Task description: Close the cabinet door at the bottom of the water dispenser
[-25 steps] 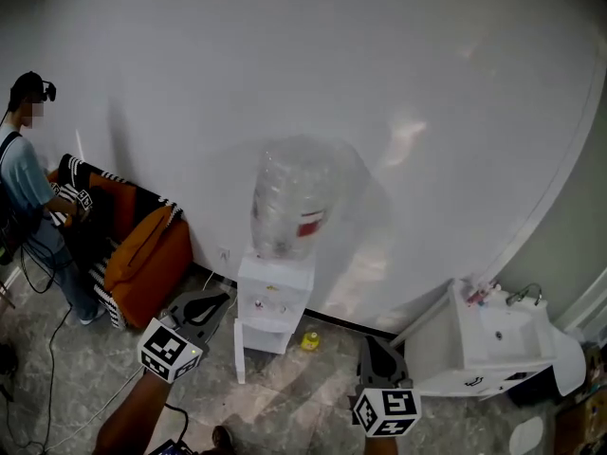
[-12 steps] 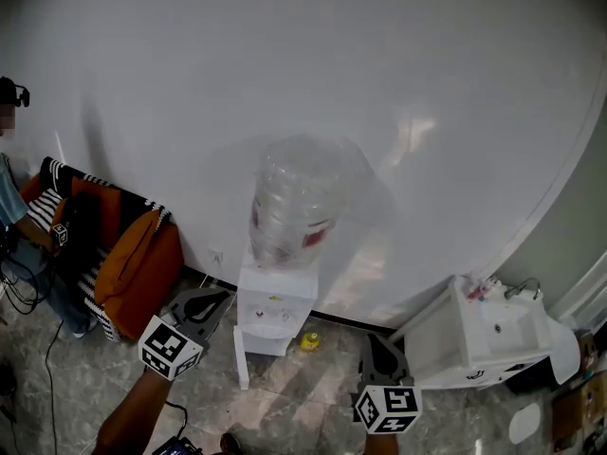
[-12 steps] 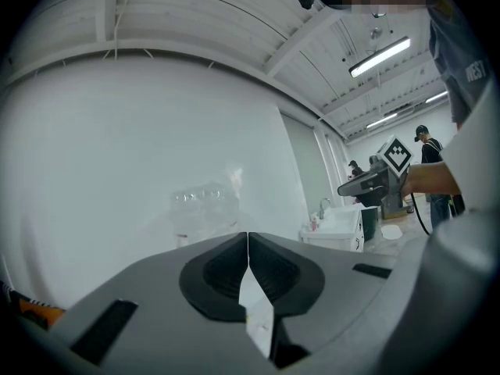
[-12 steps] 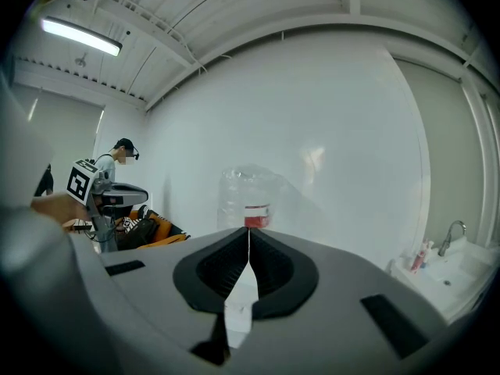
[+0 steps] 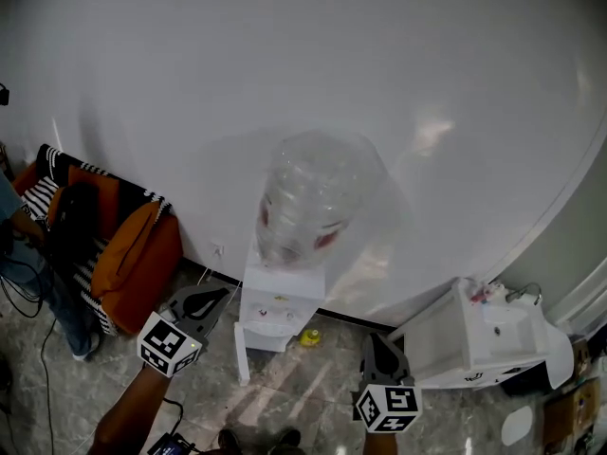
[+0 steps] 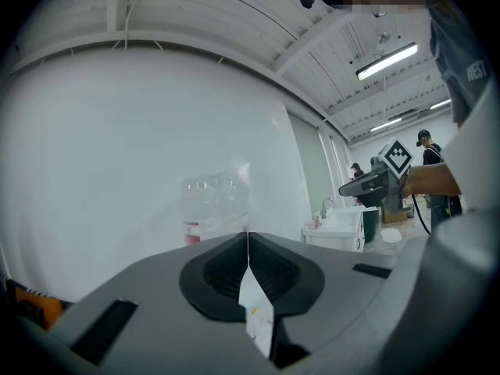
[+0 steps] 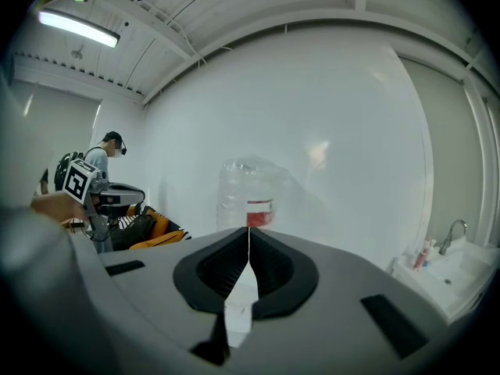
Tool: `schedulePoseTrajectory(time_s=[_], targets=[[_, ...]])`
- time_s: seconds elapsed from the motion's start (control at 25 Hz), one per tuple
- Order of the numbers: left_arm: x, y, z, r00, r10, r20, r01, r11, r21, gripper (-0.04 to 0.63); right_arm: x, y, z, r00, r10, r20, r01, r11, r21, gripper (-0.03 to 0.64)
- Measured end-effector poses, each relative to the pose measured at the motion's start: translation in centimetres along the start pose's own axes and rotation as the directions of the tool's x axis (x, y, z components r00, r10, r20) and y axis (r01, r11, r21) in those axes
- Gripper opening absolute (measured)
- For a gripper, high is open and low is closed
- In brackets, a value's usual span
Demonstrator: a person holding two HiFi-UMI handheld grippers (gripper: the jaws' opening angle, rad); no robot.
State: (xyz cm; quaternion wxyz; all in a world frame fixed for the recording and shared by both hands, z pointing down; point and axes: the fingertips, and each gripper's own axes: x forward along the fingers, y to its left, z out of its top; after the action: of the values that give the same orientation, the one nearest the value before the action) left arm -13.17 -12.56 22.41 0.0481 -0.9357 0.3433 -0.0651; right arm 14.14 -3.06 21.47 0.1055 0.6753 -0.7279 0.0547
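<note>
The white water dispenser [image 5: 276, 303] stands against the white wall with a clear bottle [image 5: 309, 197] on top. Its bottom cabinet door [image 5: 240, 356] hangs open, swung out toward the floor side at the left. My left gripper [image 5: 220, 298] is shut and empty, held just left of the dispenser. On the other side, my right gripper [image 5: 372, 342] is also shut and empty, a little to the right of and nearer than the dispenser. Both gripper views look along shut jaws at the bottle [image 6: 214, 208] [image 7: 252, 195].
A small yellow object [image 5: 310, 337] lies on the floor right of the dispenser. A white sink unit [image 5: 486, 341] stands at the right. An orange cushion [image 5: 142, 259] on a striped seat and a person [image 5: 17, 254] are at the left. Cables run over the marble floor.
The head view has shifted slightly, and the person at the left has slid mostly out of frame. Both grippers stay shut and in nearly the same places.
</note>
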Motion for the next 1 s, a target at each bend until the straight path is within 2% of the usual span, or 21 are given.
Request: schedulePoseTrajectory(time_s=[0.28,0.56,1.0], targets=[[0.4,1.7,-3.0,0.997,0.039,-0.061,-0.041,0.999,-0.023,0.02,3.8,-0.6,-2.2,0.999,0.027,-0.032,-0.026,1.0,0.018,0.026],[1.5,2.8,-6.6,0.986,0.089,-0.142,-0.097,0.994,-0.049,0.02,8.1,-1.2,-5.0,0.994,0.08,-0.068,-0.078,0.996,0.032,0.026],[6.2,3.2,-13.3,0.963,0.099,-0.25,-0.128,0.986,-0.103,0.02,14.0,-3.5,-11.1,0.98,0.125,-0.155,-0.117,0.991,0.057,0.026]])
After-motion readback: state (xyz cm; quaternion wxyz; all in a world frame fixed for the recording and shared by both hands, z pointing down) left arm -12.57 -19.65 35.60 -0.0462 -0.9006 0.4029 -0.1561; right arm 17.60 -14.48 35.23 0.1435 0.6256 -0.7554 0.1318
